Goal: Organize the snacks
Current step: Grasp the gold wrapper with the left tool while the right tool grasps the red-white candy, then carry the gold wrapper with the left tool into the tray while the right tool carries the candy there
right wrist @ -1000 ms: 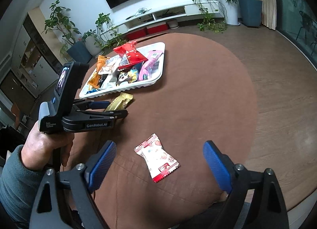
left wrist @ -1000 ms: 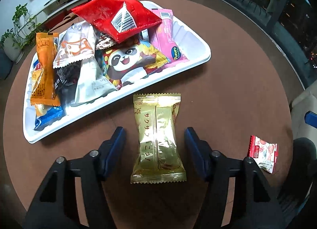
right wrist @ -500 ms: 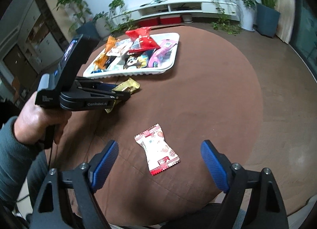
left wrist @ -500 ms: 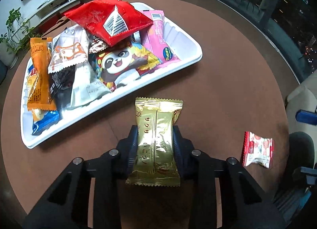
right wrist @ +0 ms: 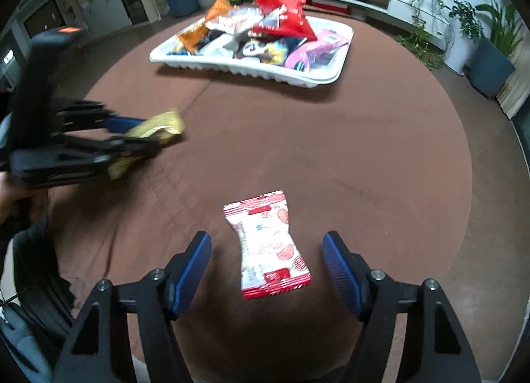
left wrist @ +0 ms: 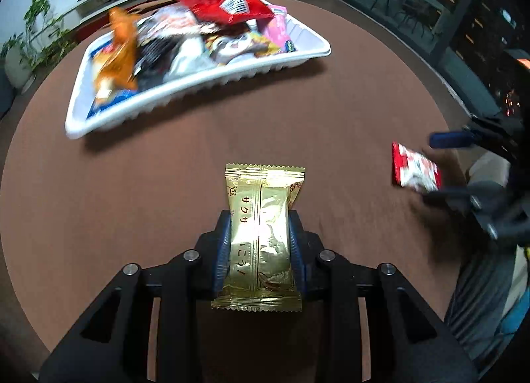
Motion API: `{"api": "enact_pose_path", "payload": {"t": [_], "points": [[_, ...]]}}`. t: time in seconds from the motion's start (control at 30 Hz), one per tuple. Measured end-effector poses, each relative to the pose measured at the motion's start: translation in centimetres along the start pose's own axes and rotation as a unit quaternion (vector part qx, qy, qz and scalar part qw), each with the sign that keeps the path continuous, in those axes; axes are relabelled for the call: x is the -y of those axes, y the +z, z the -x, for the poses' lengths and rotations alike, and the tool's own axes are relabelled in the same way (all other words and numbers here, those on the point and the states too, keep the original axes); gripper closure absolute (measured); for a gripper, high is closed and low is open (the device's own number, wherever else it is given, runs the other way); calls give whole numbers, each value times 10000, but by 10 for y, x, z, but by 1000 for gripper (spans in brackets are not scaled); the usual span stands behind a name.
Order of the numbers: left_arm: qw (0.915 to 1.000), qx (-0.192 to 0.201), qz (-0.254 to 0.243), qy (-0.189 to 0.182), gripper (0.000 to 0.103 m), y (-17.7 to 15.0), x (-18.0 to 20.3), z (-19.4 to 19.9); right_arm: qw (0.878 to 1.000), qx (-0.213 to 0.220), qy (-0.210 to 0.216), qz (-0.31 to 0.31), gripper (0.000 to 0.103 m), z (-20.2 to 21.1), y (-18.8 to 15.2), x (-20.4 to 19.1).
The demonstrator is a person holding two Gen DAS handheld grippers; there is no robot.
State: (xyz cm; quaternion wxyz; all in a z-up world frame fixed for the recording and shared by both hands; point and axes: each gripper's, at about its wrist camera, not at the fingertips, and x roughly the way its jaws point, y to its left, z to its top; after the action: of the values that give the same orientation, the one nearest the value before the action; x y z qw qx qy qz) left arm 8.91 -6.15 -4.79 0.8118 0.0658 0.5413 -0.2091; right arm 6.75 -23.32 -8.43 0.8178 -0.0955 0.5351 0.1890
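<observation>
Gold packet, left wrist view: a shiny gold foil snack packet point(left wrist: 263, 240) with printed characters is clamped by its sides between the blue pads of the left gripper point(left wrist: 259, 247).
Left gripper state: closed on the gold packet, the pads pressing both long edges.
White tray, left wrist view: a long white plastic tray point(left wrist: 232, 71) sits at the far side of the round brown table point(left wrist: 347, 111), heaped with snack bags, a red bag point(left wrist: 215, 0) on top and an orange one point(left wrist: 121, 52) at its left end; much of it is motion-blurred.
Red-and-white packet, left wrist view: a small red-and-white wrapped snack point(left wrist: 415, 167) lies on the table at the right, between the blurred fingers of the right gripper point(left wrist: 444, 167).

Red-and-white packet, right wrist view: it point(right wrist: 268, 245) lies flat on the brown table between the two blue pads of the right gripper point(right wrist: 266, 270), touching neither.
Right gripper state: open; its jaws have just been closing in around the packet.
Left gripper, right wrist view: blurred at the left edge point(right wrist: 139, 141), with the gold packet point(right wrist: 155, 128) sticking out past its tips.
Tray, right wrist view: well beyond both packets, at the table's far side point(right wrist: 251, 68).
</observation>
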Motion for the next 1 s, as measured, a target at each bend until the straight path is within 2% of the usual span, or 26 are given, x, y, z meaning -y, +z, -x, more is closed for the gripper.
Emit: {"api": "enact_pose_path", "payload": {"t": [0.13,0.4,0.57,0.7,1.0], "points": [[9998,110,152,-12,73,-23,-4,13,9996,-221,42,147,39,-8,1,-2],[9992,239,309,-71,73,-57,-2,27,9985,-360,-62,403,41,-10,-1,-11],[9992,251,310,-71,73,-54,1,25,9979,-440,-63,465,47,-6,-3,-13],[9992,257,312,-71,73,-55,0,25,9975,-529,-40,474,63,-6,2,-13],[9988,301,368,-99,73,-58,-3,28,9986,-496,61,182,69,-6,5,-15]]}}
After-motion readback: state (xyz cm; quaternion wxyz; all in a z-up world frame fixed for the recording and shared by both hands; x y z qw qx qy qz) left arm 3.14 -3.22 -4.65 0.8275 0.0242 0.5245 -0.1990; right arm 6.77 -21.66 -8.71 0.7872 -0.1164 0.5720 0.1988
